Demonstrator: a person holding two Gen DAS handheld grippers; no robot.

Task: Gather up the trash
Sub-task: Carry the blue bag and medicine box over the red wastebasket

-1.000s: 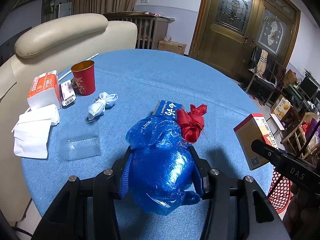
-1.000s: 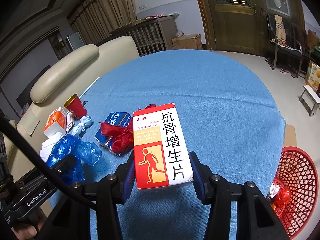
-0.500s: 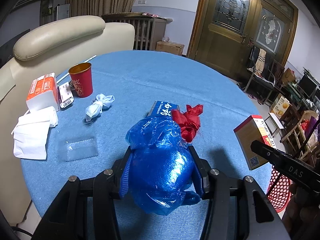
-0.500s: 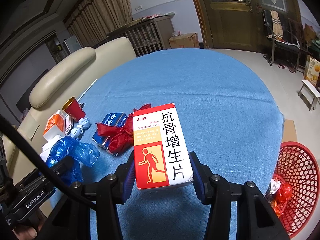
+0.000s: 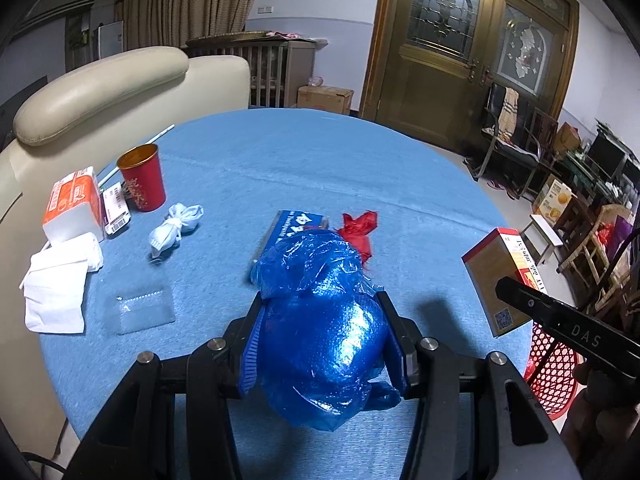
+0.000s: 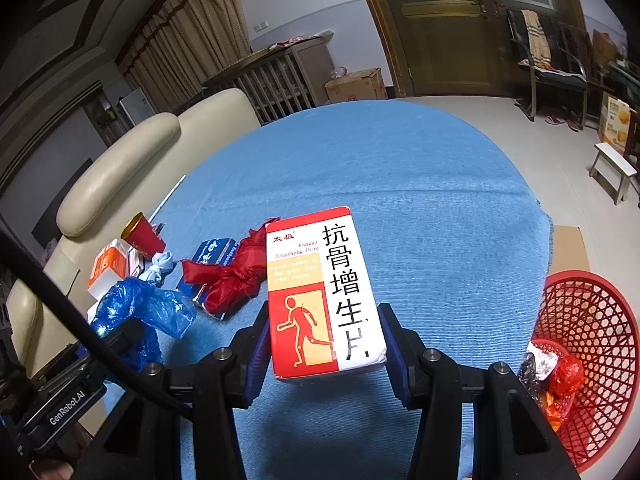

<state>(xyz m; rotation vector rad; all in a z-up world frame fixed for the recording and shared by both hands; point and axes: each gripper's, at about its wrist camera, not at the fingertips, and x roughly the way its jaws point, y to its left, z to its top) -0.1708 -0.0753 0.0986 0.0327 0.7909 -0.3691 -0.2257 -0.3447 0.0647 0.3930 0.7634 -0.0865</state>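
Note:
My left gripper [image 5: 322, 340] is shut on a crumpled blue plastic bag [image 5: 320, 332] and holds it above the blue round table [image 5: 320, 168]. My right gripper [image 6: 324, 344] is shut on a red and white medicine box [image 6: 320, 292], held above the table near its right edge; the box also shows in the left wrist view [image 5: 500, 276]. A red mesh trash basket [image 6: 592, 340] stands on the floor at the right, with wrappers inside. On the table lie a red plastic bag [image 6: 228, 276] over a blue carton [image 6: 212, 252].
At the table's left are a red cup [image 5: 142, 178], a knotted white bag [image 5: 176, 226], a clear plastic tray [image 5: 140, 308], white tissues [image 5: 56, 284] and an orange and white pack [image 5: 72, 204]. A cream sofa [image 5: 100, 92] stands behind the table.
Both grippers have risen and drawn back a little with their loads. The table items look farther off and the basket shows more fully in the right wrist view.

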